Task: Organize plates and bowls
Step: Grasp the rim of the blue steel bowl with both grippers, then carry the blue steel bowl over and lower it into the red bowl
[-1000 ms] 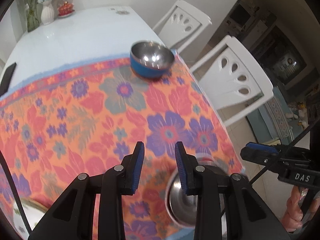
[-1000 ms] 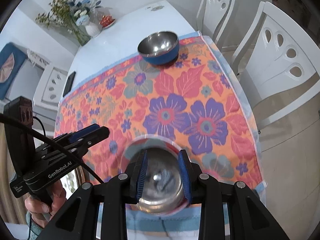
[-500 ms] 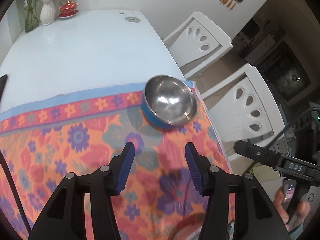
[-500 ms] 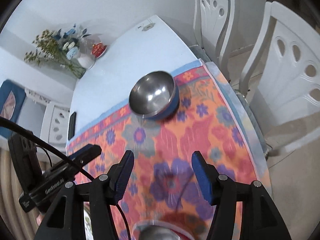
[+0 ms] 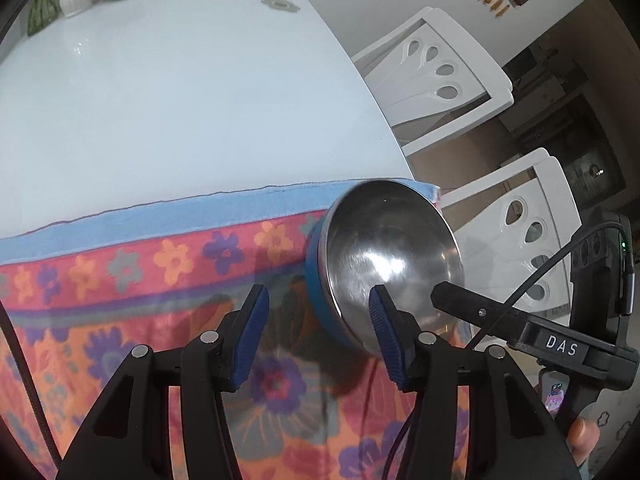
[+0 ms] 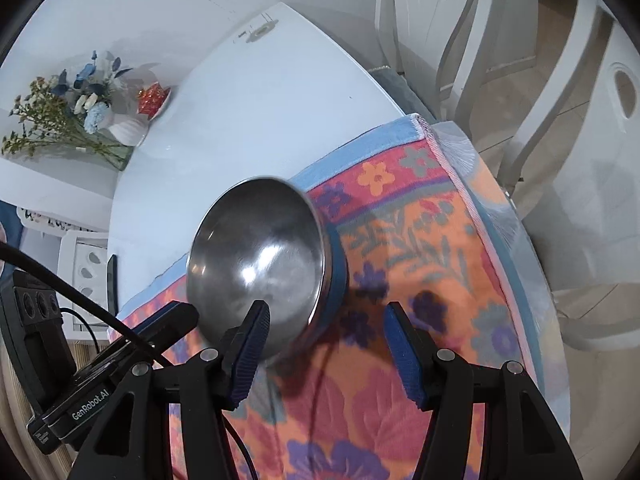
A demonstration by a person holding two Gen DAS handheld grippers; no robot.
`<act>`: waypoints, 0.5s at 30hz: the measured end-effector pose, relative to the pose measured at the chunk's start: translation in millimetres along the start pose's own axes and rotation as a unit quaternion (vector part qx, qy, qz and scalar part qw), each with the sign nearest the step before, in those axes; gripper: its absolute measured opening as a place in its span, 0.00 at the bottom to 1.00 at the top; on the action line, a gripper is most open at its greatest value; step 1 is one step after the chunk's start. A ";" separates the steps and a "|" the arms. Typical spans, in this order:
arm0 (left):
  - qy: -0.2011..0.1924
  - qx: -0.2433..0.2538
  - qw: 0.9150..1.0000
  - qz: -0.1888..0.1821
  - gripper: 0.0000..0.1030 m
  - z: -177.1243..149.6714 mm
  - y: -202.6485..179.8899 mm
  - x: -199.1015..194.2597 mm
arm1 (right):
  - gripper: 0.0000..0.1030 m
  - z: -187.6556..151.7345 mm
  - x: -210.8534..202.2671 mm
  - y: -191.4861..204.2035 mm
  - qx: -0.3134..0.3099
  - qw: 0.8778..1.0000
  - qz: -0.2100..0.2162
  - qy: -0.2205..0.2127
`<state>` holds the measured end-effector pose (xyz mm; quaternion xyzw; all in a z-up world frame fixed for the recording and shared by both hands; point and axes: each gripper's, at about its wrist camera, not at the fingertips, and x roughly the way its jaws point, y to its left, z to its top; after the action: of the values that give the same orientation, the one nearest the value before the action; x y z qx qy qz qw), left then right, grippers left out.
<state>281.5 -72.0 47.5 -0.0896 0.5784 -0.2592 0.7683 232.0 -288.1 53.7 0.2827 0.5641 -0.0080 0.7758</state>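
Observation:
A steel bowl with a blue outside (image 5: 384,252) sits near the far right corner of the floral cloth (image 5: 160,272); it also shows in the right wrist view (image 6: 260,256). My left gripper (image 5: 318,320) is open, its right finger by the bowl's near left rim. My right gripper (image 6: 326,336) is open and straddles the bowl's near right rim, its left finger over the bowl. Neither holds anything. The right gripper's body (image 5: 560,344) shows in the left wrist view, the left gripper's body (image 6: 100,380) in the right wrist view.
The white table (image 5: 180,100) runs on beyond the cloth. A vase of flowers (image 6: 80,116) and a red lidded dish (image 6: 152,100) stand at its far end. Two white chairs (image 5: 436,76) stand along the right side. A dark phone (image 6: 112,280) lies at the left edge.
Both grippers have moved forward from the near steel bowl to the far blue bowl and have opened wider. The near bowl has dropped out of view.

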 end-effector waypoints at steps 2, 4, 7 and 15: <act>0.003 -0.001 1.000 -0.002 0.47 2.9 0.5 8.4 | 0.56 5.9 6.5 -0.5 -0.005 1.000 -0.002 0.001; 0.006 -0.004 1.000 -0.007 0.47 5.6 1.9 16.0 | 0.56 8.4 11.1 -0.6 -0.010 1.000 -0.003 0.001; 0.010 -0.007 1.000 -0.011 0.47 8.0 3.5 24.1 | 0.51 10.3 18.1 0.1 -0.021 1.000 -0.008 0.004; 0.017 0.007 1.000 -0.022 0.18 8.0 3.5 37.7 | 0.23 8.7 38.8 -0.8 -0.032 0.999 -0.010 0.019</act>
<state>297.4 -89.2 16.8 -0.0924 0.5875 -0.2812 0.7532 253.4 -280.9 21.0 0.2523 0.5812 0.0077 0.7736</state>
